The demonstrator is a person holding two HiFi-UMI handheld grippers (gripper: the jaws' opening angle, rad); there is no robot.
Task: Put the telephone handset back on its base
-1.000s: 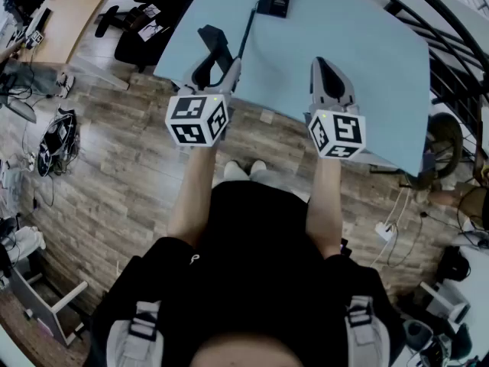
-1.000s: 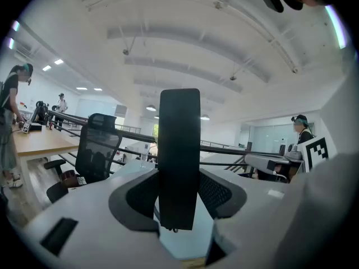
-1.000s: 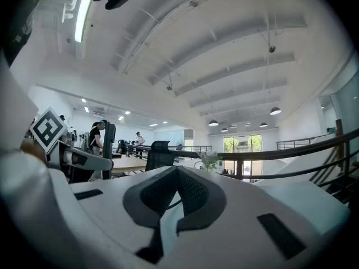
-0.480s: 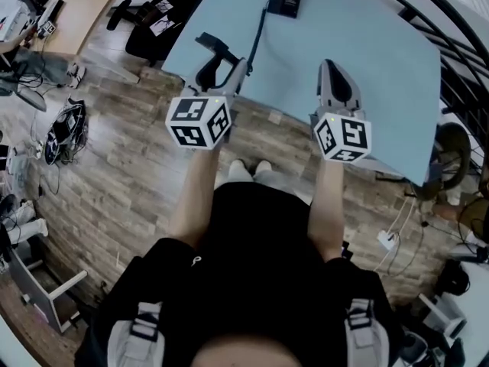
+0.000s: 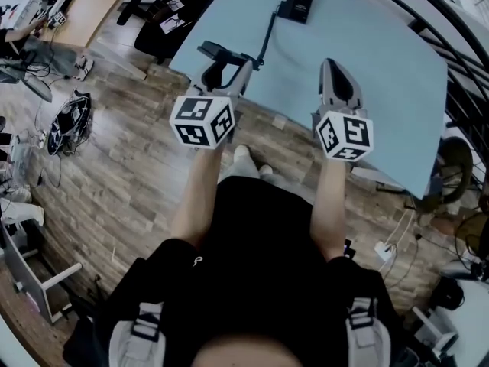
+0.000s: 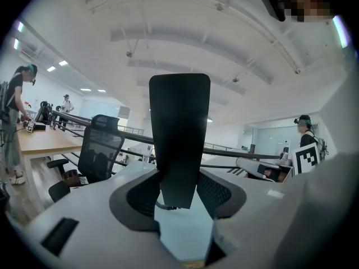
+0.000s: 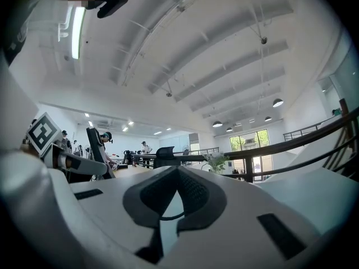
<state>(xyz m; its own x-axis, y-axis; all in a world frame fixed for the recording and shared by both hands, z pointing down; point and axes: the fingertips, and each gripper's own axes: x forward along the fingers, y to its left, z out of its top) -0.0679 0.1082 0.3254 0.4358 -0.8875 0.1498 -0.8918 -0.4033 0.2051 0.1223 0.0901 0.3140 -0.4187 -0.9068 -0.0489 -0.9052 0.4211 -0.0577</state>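
The black telephone handset is held above the near-left corner of the light blue table, and my left gripper is shut on it. In the left gripper view the handset stands upright as a dark slab between the two jaws of my left gripper. A dark cord runs from it to the black telephone base at the table's far edge. My right gripper hovers over the table's near edge, shut and with nothing in it; in its own view my right gripper shows its jaw tips meeting.
Black office chairs stand left of the table on the wood floor. A wooden desk is at the far left. A dark railing curves behind the table's right side. Cables lie on the floor.
The handset in my left gripper has turned to lie more level over the table corner. Both grippers keep their places over the near edge; the head view has shifted slightly.
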